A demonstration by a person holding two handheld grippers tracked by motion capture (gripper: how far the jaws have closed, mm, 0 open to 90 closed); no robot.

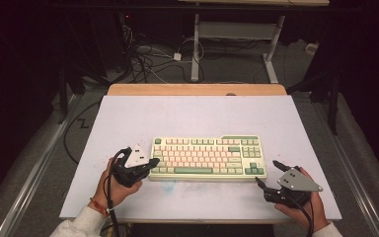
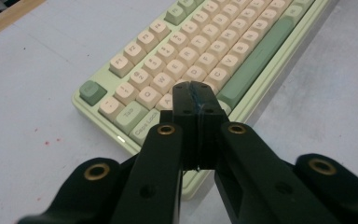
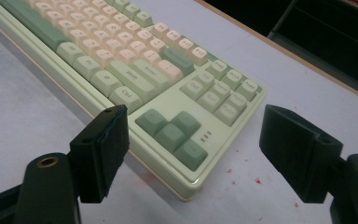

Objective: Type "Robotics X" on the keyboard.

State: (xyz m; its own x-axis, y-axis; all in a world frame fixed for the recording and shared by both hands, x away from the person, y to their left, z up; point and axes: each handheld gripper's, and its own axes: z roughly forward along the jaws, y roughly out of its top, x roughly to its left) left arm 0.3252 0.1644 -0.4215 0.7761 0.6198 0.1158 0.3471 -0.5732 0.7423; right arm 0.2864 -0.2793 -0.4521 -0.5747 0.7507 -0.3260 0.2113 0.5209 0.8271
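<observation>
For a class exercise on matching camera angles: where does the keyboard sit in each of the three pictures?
High view: keyboard at table centre, between both grippers.
Left gripper view: runs from centre to upper right, behind the shut jaws.
Right gripper view: runs from upper left to centre, its corner between the open jaws.
Shared landmark: green space bar.

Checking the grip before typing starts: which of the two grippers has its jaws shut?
The left gripper, over the keyboard's left end: its pads press together, empty. The right gripper stands wide open.
</observation>
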